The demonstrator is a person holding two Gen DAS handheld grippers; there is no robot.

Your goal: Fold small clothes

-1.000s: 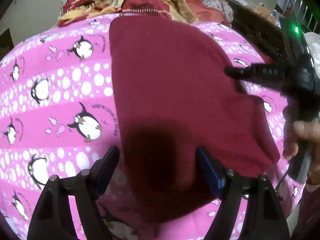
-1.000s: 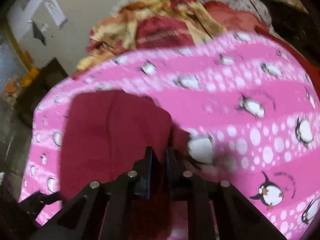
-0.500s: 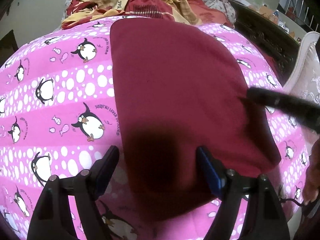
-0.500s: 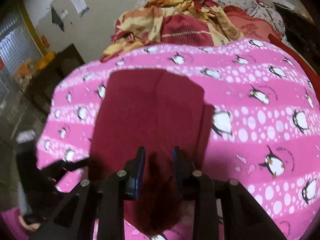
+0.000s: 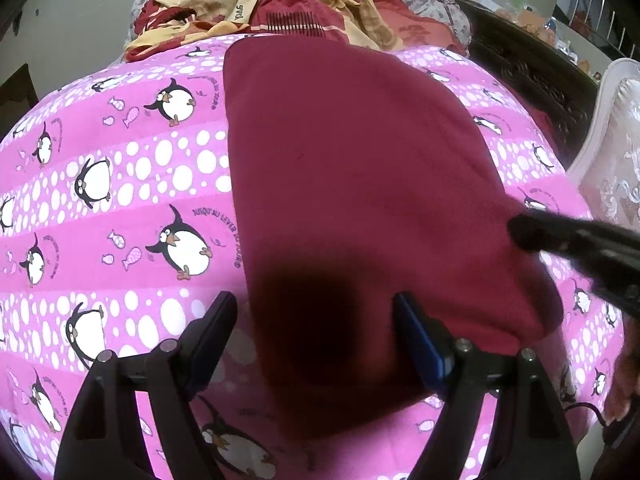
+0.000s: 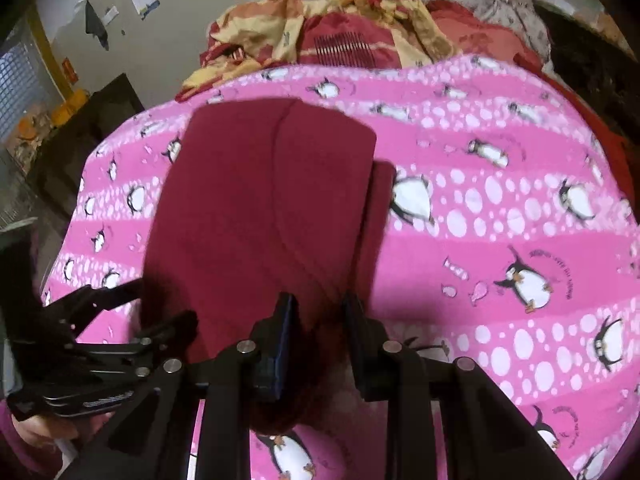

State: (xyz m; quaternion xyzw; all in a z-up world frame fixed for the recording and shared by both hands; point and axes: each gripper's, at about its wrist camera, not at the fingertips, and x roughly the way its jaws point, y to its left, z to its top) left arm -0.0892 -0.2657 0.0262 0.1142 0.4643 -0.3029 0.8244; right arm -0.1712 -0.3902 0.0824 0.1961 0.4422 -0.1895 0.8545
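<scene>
A dark red garment (image 5: pixel 352 184) lies folded flat on a pink penguin-print blanket (image 5: pixel 120 200). It also shows in the right wrist view (image 6: pixel 260 208), with a lower layer sticking out along its right edge. My left gripper (image 5: pixel 316 320) is open and empty above the garment's near end. My right gripper (image 6: pixel 318 312) is partly open over the garment's near right corner, with cloth between its fingers but not pinched. It appears in the left wrist view (image 5: pixel 532 232) at the garment's right edge. The left gripper shows at the lower left of the right wrist view (image 6: pixel 132 312).
A heap of red and yellow clothes (image 5: pixel 280 4) lies at the far end of the blanket. Dark wooden furniture (image 5: pixel 532 68) stands at the right, with a white cushion (image 5: pixel 612 160) beside it. A dark cabinet (image 6: pixel 80 128) stands at the left.
My right gripper has opened from shut to partly open and let the garment's edge settle. It has drawn back toward the near right corner. The left gripper has stayed open.
</scene>
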